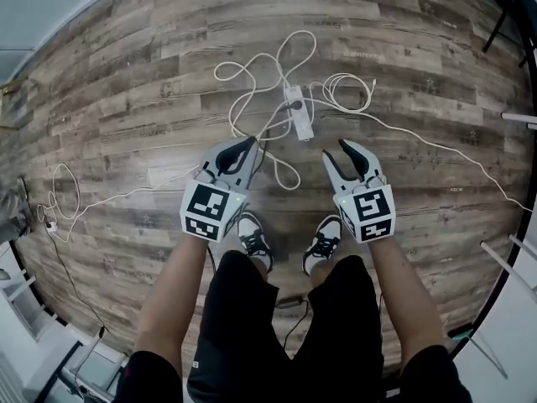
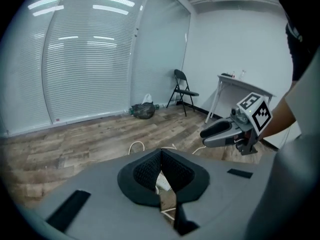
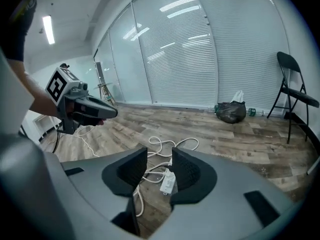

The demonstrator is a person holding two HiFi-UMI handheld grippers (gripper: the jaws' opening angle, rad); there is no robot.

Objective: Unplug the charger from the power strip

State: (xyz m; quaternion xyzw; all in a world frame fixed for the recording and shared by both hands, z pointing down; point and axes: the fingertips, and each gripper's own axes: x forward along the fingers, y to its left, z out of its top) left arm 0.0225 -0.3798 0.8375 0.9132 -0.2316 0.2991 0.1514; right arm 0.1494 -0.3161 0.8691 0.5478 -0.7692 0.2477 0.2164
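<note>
Wood-plank floor, seen from the head view. The person stands on it, bare forearms reaching forward, shoes below the tools.

Left tool: jaws closed, pads meeting at the tips, nothing gripped. It is held above the floor, just short of the power strip.

Right tool: jaws parted with a clear gap and nothing gripped. In the right gripper view the strip shows through the gap, on the floor beyond.

Power strip: white, flat on the floor, ahead of and between the two tools, touching neither.

Thick white cord loops around the strip. A thin cable coil lies just to its right.

Charger: a small dark plug seated in the strip's far end. Too small for detail.
</note>
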